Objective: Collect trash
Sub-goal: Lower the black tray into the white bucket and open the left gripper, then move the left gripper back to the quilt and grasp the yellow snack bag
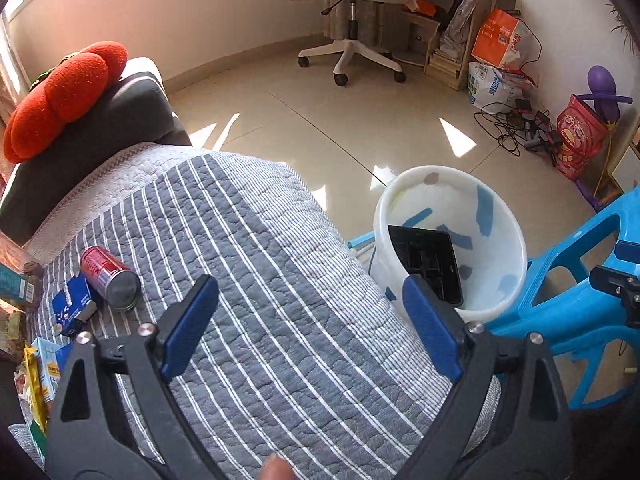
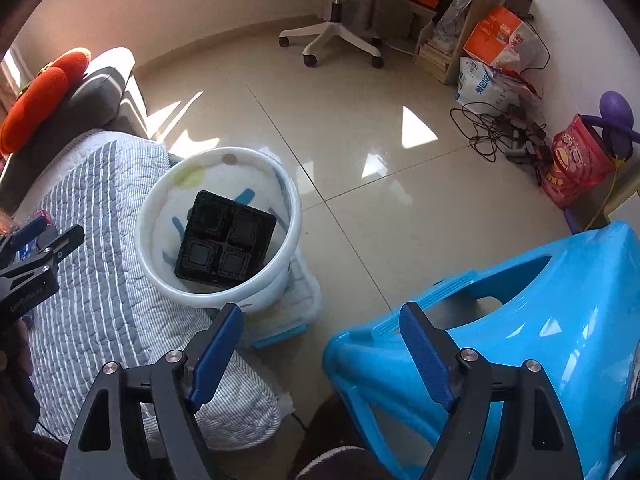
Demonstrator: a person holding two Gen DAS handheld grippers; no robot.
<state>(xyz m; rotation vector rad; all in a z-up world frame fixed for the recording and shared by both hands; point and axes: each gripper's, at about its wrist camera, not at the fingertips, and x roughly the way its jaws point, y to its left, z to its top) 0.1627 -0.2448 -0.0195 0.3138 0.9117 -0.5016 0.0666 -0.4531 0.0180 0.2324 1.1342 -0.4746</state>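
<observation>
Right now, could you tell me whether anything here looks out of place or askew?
Yes: a red can lies tipped on its side on the striped quilt, beside a blue box. In the white bin, the black tray leans tilted against the wall.

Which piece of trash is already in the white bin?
The black compartment tray, leaning inside the white bin; the red can and blue carton lie on the quilt.
</observation>
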